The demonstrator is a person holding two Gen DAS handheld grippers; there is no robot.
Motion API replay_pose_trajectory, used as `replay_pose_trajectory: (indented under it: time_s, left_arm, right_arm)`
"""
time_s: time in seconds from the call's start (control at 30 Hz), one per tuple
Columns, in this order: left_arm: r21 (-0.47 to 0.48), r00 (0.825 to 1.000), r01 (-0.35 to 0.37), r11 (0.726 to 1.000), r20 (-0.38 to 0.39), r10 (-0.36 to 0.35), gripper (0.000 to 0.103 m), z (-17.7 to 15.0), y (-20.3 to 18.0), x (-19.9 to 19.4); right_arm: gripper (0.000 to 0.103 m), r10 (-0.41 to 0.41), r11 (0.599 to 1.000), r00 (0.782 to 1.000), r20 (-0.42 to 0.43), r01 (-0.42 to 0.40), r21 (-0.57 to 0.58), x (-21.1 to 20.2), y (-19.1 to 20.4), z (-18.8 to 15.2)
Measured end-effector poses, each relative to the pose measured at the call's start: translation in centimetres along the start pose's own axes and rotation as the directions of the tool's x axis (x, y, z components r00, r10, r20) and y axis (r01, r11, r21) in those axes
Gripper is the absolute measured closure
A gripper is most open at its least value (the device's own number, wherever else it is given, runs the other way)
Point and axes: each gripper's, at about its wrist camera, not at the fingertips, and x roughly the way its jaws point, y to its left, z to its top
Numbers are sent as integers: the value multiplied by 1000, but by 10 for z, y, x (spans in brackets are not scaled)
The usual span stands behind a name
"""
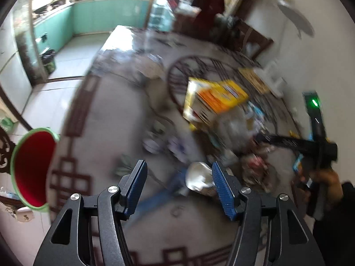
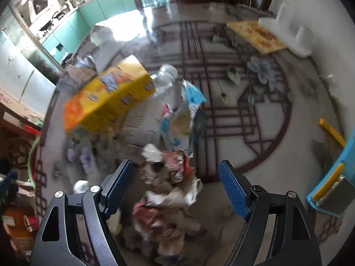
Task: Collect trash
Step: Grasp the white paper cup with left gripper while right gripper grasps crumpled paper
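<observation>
Trash lies piled on a patterned table [image 2: 255,155]. A yellow-orange carton [image 2: 108,99] lies tilted at the left; it also shows in the left wrist view [image 1: 213,99]. A clear plastic bottle [image 2: 166,77] and a blue-white wrapper [image 2: 184,115] lie behind a crumpled brown-red paper wad [image 2: 168,188]. My right gripper [image 2: 176,188] is open, its fingers either side of the wad. My left gripper [image 1: 178,188] is open above the table, with a crumpled white piece [image 1: 198,176] by its right finger. The right gripper's body [image 1: 315,146] shows at the right of the left wrist view.
A red bin with a green rim [image 1: 33,168] stands off the table's left edge. A yellow flat box [image 2: 255,35] and white items [image 2: 299,40] sit at the far side. A blue and yellow object [image 2: 332,184] lies at the right. Both views are motion-blurred.
</observation>
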Motion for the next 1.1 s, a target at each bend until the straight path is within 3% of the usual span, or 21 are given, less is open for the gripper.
replay_pose_trajectory:
  time_s: [0.03, 0.07, 0.13, 0.23, 0.37, 0.57, 0.73, 0.8, 0.83, 1.1]
  left_arm:
    - [6, 999, 13, 1000, -29, -13, 43, -3, -10, 9]
    - [-10, 998, 37, 999, -55, -37, 43, -7, -14, 16]
    - [-58, 992, 73, 996, -95, -78, 43, -13, -20, 31]
    - [-151, 982, 85, 985, -154, -108, 43, -22, -23, 54]
    - [-305, 965, 88, 948, -211, -158, 43, -31, -22, 84]
    - [-429, 944, 105, 897, -239, -225, 43, -34, -26, 115]
    - [-511, 941, 117, 852, -218, -259, 48, -38, -19, 128]
    - [-508, 940, 125, 852, -213, -265, 52, -38, -18, 127]
    - [-503, 942, 128, 855, -209, -264, 61, -38, -18, 125]
    - [-443, 961, 132, 887, -161, -223, 63, -24, -12, 96]
  right_arm:
    - [30, 11, 1000, 1000, -9, -11, -2, 5, -3, 0]
    - [48, 19, 1000, 1000, -16, -19, -5, 8, -6, 0]
    - [73, 73, 997, 996, -42, -74, -10, 17, -7, 0]
    - [76, 95, 995, 994, -50, -96, -25, 19, -5, -3]
    - [77, 116, 992, 993, -18, -117, -45, 4, -2, -5]
    - [77, 127, 990, 992, 4, -126, -68, -1, -5, -3]
    - [77, 139, 989, 990, 19, -138, -63, -6, -7, -1]
    - [77, 141, 988, 990, 25, -139, -65, -10, -7, -1]
    - [77, 142, 988, 990, 28, -140, -64, -12, -6, -2]
    - [77, 168, 983, 980, 103, -159, -89, -40, 14, 7]
